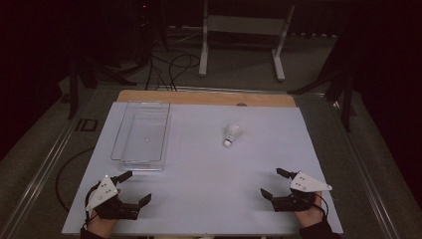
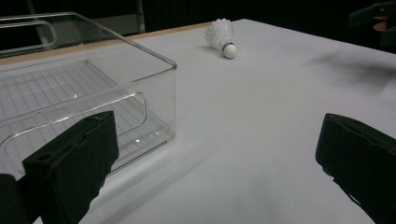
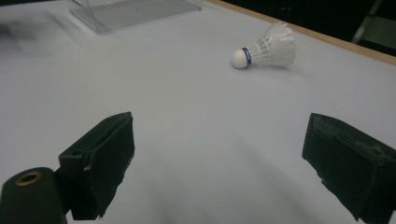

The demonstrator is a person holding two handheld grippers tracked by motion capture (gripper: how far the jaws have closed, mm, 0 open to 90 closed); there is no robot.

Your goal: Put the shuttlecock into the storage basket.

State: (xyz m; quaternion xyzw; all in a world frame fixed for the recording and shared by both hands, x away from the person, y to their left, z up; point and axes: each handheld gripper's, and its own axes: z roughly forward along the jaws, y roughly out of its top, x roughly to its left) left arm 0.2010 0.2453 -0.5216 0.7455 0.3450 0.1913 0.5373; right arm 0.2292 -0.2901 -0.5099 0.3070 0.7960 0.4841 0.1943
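- Right now we rest both tools at the near edge of the white table (image 1: 199,199), one at each corner, well apart from each other.
- Our left gripper (image 1: 135,188) sits at the near left, jaws spread wide with nothing between them; in the left gripper view (image 2: 219,154) bare table shows between the two black pads.
- Just beyond that gripper stands the clear plastic bin (image 1: 141,133), long side running away from us, with nothing inside it. In the left gripper view its near corner (image 2: 159,93) is close beside the left-hand jaw, though we cannot tell whether they touch.
- Our right gripper (image 1: 272,183) sits at the near right, jaws likewise released and wide, gripping nothing; the right gripper view (image 3: 219,154) shows table surface between them.
- We see the shuttlecock (image 1: 230,135) lying on its side near the middle of the table, right of the bin and apart from it, white cork tip towards us, feathers pointing away.
- From the right gripper view the shuttlecock (image 3: 268,49) lies ahead, its cork ringed by a blue band; the left gripper view shows it (image 2: 222,37) farther off, near the wooden far edge.
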